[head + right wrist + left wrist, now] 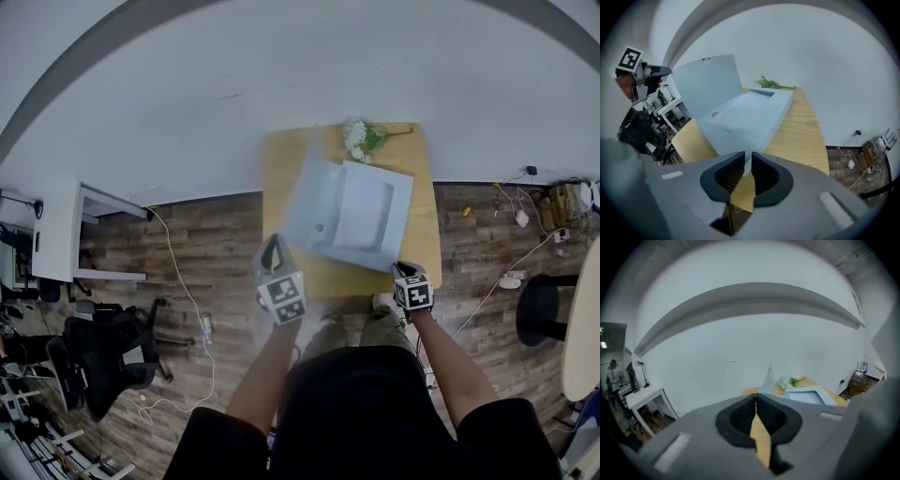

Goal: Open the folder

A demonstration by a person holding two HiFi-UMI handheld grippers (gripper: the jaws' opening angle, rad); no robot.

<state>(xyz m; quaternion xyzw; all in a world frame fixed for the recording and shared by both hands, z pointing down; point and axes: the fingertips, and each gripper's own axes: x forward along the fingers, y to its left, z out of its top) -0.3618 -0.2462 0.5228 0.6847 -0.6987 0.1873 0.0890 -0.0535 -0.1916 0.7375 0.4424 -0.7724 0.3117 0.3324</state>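
A pale blue box folder (361, 216) lies on the wooden table (281, 159). Its cover (309, 202) stands lifted on the left side, blurred in the head view. In the right gripper view the cover (708, 79) rises free above the folder's tray (750, 112). My left gripper (273, 246) is shut and empty, off the table's near left edge and apart from the cover; its jaws (756, 397) meet with nothing between them. My right gripper (403, 268) is at the folder's near right corner, and its jaws (747, 157) are shut on that thin pale corner.
A sprig of white flowers (359, 139) lies at the table's far edge behind the folder. A white desk (66, 234) and a black office chair (103, 361) stand to the left, with cables (183, 291) on the wood floor. A black stool (544, 309) is at the right.
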